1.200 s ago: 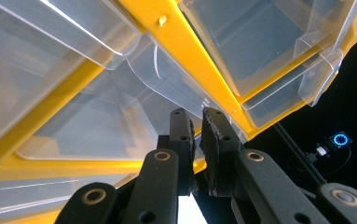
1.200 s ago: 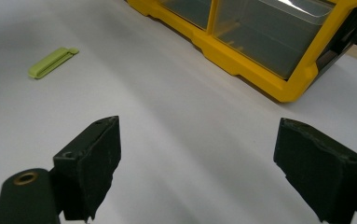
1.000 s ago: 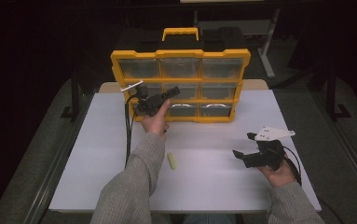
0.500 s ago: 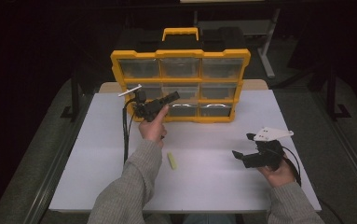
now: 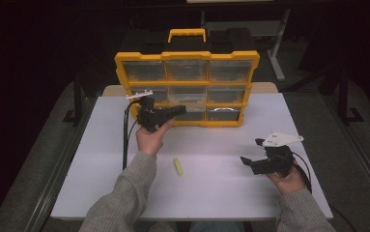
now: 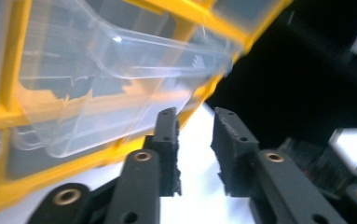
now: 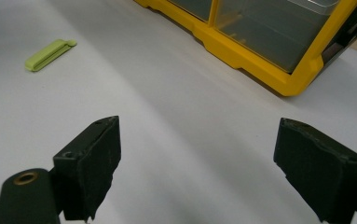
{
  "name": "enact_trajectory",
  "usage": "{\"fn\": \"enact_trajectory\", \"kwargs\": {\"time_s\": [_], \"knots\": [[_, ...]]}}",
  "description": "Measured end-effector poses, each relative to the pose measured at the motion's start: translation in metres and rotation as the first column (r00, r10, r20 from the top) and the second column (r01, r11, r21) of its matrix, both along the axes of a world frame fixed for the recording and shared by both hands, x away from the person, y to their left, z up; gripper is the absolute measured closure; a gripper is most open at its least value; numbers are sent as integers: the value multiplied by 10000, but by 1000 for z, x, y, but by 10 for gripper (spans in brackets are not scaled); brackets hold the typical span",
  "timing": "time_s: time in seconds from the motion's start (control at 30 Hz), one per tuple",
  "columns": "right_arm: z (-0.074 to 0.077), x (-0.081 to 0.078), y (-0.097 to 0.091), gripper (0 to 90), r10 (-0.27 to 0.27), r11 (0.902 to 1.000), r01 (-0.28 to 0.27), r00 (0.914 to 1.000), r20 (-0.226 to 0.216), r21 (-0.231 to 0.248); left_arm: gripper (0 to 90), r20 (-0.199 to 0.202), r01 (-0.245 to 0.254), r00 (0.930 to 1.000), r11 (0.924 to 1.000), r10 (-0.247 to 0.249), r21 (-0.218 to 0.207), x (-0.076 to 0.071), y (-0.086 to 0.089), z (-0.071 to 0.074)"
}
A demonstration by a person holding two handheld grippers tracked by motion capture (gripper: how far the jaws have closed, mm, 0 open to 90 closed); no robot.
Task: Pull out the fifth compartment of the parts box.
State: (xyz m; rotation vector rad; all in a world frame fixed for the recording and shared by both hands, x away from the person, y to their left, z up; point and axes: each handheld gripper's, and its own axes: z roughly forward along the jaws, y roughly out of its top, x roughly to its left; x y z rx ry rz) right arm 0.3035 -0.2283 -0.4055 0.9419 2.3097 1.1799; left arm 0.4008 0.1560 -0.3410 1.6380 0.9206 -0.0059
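The clear drawer (image 6: 120, 84) sits pulled partway out of the bottom row of the yellow organizer (image 5: 187, 55), which stands upright at the twelve o'clock edge of the tabletop (image 5: 221, 193), and my left gripper (image 5: 175, 111) is level just in front of it, its fingers (image 6: 169, 140) having just been opening to a narrow gap with nothing between them. At about four o'clock, well apart from the organizer, my right gripper (image 5: 250, 162) is held over the tabletop with its fingers (image 7: 97, 154) spread wide and empty. A small green clip (image 5: 177, 166) lies flat near the middle of the tabletop, between my two hands.
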Motion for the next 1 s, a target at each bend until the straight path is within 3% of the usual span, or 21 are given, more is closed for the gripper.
{"fn": "enact_trajectory", "kwargs": {"time_s": [0.07, 0.1, 0.17, 0.27, 0.33, 0.37, 0.5, 0.67, 0.8, 0.83, 0.87, 0.9, 0.93, 0.97, 1.0], "knots": [[0, -1, 1, 136, 6, 10000, -6, 10000, 29, 4, 630, 455, 515, 9974, 9957, -551, 775, -2, -1, 9], [1, -1, 1, 136, 13, 10000, -13, 10000, 70, -25, 605, 722, 773, 9936, 9886, -871, 1291, -3, -1, 14], [1, -1, 1, 136, 31, 10000, -31, 9999, 122, -34, 563, 1065, 1162, 9848, 9762, -1372, 1832, -4, -3, 24], [1, -1, 0, 136, 0, 10000, 0, 10000, 59, -5, 497, 1599, 1688, 9617, 9406, -2227, 2947, -4, -6, 41], [1, -1, 0, 136, -10, 10000, 10, 10000, 54, -1, 465, 1738, 1896, 9496, 9195, -2609, 3444, -4, -8, 51], [1, -1, -1, 136, -6, 10000, 6, 10000, 53, -9, 442, 1933, 2074, 9363, 9060, -2931, 3691, -3, -9, 59], [1, -1, -2, 136, 22, 10000, -22, 10000, 90, 18, 399, 2205, 2287, 9104, 8698, -3502, 4373, 1, -13, 74], [1, -1, -1, 136, 50, 10000, -50, 10000, 73, 3, 413, 2164, 2551, 8783, 8008, -4262, 5419, 14, -22, 86], [1, 0, -2, 136, 65, 9999, -65, 9999, 101, 77, 456, 2158, 2566, 8644, 7676, -4541, 5872, 28, -26, 90], [1, 0, -2, 136, 88, 9999, -89, 9999, 101, 82, 467, 2100, 2619, 8634, 7633, -4587, 5905, 31, -28, 90], [1, 0, -2, 136, 90, 9999, -90, 9999, 95, 82, 480, 2119, 2556, 8592, 7495, -4657, 6107, 34, -30, 90], [1, 0, -2, 136, 108, 9999, -109, 9999, 95, 88, 483, 2035, 2594, 8601, 7447, -4677, 6149, 36, -31, 89], [1, 0, -2, 136, 127, 9999, -128, 9999, 95, 81, 489, 1942, 2674, 8575, 7352, -4764, 6228, 38, -31, 88], [1, 0, -2, 136, 142, 9999, -142, 9999, 88, 90, 497, 1840, 2734, 8581, 7300, -4793, 6264, 41, -32, 87], [1, 0, -1, 136, 131, 9999, -131, 9999, 64, 76, 501, 1845, 2726, 8590, 7316, -4776, 6248, 43, -33, 86]]}}
